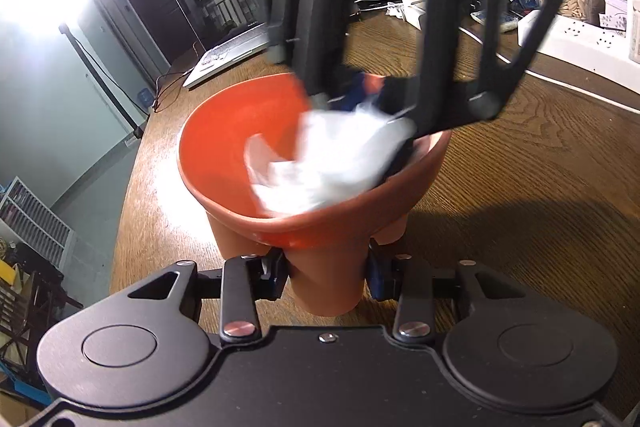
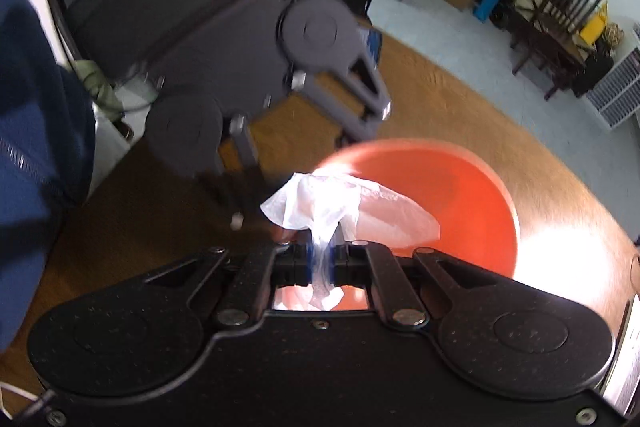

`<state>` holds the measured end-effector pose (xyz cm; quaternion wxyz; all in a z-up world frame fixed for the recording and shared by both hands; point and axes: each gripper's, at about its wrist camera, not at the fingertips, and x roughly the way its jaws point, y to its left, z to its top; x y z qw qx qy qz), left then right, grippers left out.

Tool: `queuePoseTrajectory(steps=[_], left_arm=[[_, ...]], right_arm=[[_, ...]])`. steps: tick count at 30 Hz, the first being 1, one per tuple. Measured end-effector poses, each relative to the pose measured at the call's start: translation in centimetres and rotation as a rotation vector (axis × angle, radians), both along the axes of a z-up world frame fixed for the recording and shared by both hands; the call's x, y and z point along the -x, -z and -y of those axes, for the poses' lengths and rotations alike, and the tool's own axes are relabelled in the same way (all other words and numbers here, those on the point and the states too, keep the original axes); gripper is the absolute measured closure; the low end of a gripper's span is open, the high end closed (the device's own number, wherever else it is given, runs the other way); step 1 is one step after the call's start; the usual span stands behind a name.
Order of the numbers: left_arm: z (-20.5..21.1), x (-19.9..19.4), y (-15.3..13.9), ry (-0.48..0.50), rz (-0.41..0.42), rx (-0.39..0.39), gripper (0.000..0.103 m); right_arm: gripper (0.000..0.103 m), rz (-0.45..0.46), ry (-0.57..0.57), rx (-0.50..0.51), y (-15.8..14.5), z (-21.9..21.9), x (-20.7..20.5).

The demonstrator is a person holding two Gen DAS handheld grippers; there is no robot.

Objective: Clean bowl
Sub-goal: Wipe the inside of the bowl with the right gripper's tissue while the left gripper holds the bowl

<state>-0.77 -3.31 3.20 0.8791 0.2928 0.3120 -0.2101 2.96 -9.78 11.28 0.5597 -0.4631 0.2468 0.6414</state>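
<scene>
An orange bowl (image 1: 224, 147) with stubby legs stands on the wooden table (image 1: 520, 187). My left gripper (image 1: 326, 277) is shut on its nearest leg, just under the rim. My right gripper (image 1: 352, 99) comes down from above into the bowl, shut on a crumpled white tissue (image 1: 332, 163) that lies against the inner wall and is blurred by motion. In the right wrist view the tissue (image 2: 320, 203) is pinched between the right gripper's (image 2: 322, 259) closed pads and spreads out over the bowl (image 2: 460, 187).
A laptop (image 1: 228, 55) sits at the table's far left corner. White cables and a power strip (image 1: 580, 35) lie along the back right. The table edge runs down the left. A person's blue sleeve (image 2: 36, 147) fills the left of the right wrist view.
</scene>
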Motion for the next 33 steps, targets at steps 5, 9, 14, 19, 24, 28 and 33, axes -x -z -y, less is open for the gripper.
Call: queuePoseTrajectory(steps=[5,9,14,19,24,28,33], left_arm=[[-0.1,0.2,0.1,-0.003,0.008,-0.003,0.065],[0.3,0.2,0.0,0.0,0.01,-0.004,0.065],[0.4,0.2,0.0,-0.001,0.011,0.001,0.065],[0.1,-0.1,0.2,-0.002,0.012,0.009,0.065],[-0.1,0.1,0.0,0.007,0.022,0.006,0.065],[0.1,0.3,-0.1,0.019,0.033,-0.003,0.065],[0.5,0.5,-0.4,0.031,0.038,-0.015,0.066]], right_arm=[[0.095,0.037,0.023,-0.05,-0.3,-1.2,-1.2],[0.095,0.073,0.07,-0.075,-0.6,-1.2,-2.3],[0.095,0.115,0.161,-0.103,-0.6,-0.3,-3.4],[0.095,0.143,0.252,-0.108,-0.5,1.7,-3.7],[0.095,0.153,0.305,-0.083,0.3,2.4,-4.5],[0.095,0.135,0.304,-0.041,1.0,3.6,-3.9],[0.095,0.09,0.261,-0.01,2.1,4.1,-1.8]])
